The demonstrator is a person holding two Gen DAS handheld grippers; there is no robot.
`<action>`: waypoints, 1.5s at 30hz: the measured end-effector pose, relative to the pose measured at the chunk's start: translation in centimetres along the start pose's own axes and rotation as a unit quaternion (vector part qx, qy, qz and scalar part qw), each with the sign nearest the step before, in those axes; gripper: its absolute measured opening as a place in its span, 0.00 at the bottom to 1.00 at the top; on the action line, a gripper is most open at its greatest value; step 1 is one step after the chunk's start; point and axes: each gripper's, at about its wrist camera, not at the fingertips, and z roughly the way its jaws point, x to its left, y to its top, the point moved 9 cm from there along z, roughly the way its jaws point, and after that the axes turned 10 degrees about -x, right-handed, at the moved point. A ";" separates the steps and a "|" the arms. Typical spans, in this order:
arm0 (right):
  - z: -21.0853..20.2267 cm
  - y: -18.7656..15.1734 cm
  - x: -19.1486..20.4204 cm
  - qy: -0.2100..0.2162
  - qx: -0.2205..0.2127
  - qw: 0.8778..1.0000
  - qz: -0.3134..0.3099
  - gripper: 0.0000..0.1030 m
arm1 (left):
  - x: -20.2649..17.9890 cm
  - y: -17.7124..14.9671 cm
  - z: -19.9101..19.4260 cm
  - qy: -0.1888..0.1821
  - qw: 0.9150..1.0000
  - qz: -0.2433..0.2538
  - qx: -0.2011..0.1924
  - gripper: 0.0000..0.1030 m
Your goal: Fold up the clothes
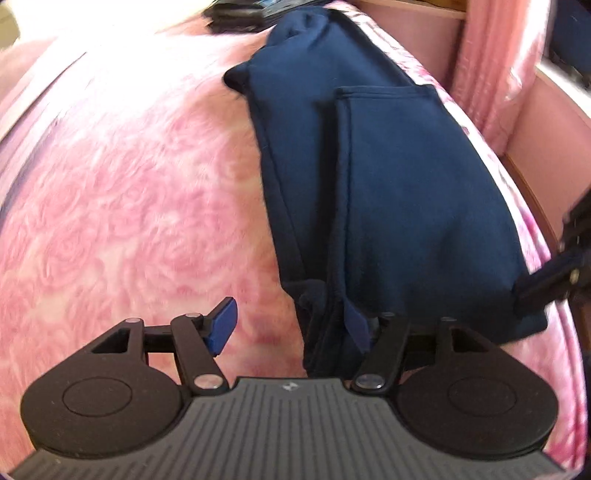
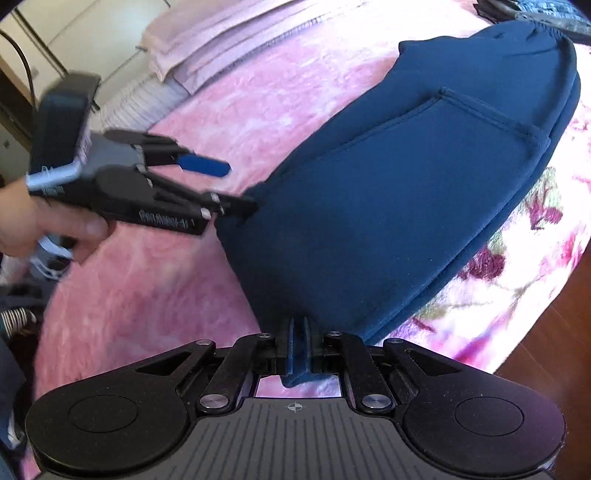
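A: Where's the garment?

B: The navy garment (image 2: 388, 206) lies folded lengthwise on the pink rose-patterned blanket (image 1: 129, 184) covering the bed, close to the blanket's right edge in the left wrist view. A sewn patch pocket (image 1: 388, 122) faces up on its top layer.

A: And the right tongs (image 2: 299, 343)?

B: Clenched — the jaws are pressed together on the garment's near edge, with a bit of navy cloth poking out below the pads.

A: The left tongs (image 1: 291, 325)?

B: Released. The jaws stand well apart. One blue pad (image 1: 223, 325) is over bare blanket; the other finger is at the garment's near corner, where the cloth's layered edges bunch. Nothing is pinched between them.

A: Can you see that from the other camera too?

B: Yes — the right wrist view shows the left tongs from the side, held by a hand (image 2: 40, 221), one finger reaching the garment's corner and the blue-padded one clear above the blanket.

A: Anything else around?

B: Folded pale pink bedding (image 2: 221, 40) at the far end, and a dark object (image 1: 236, 14) past the garment's far end, too blurred to identify.
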 end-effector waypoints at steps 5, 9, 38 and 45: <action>-2.0 0.3 1.0 -0.029 -0.001 0.999 -0.039 0.31 | 0.1 0.4 -3.2 0.016 0.996 0.083 -0.008 0.57; -3.5 0.1 3.3 -0.057 -0.007 0.990 -0.129 0.90 | -2.4 -0.9 -6.4 0.012 0.963 0.267 -0.039 0.66; -6.0 -0.4 6.2 -0.069 -0.007 0.931 -0.360 0.18 | -8.3 -0.5 -5.6 -0.018 0.865 0.496 -0.073 0.20; -11.0 -0.7 9.0 0.002 0.025 0.935 -0.355 0.18 | -10.6 -0.3 -12.0 -0.065 0.899 0.433 -0.018 0.19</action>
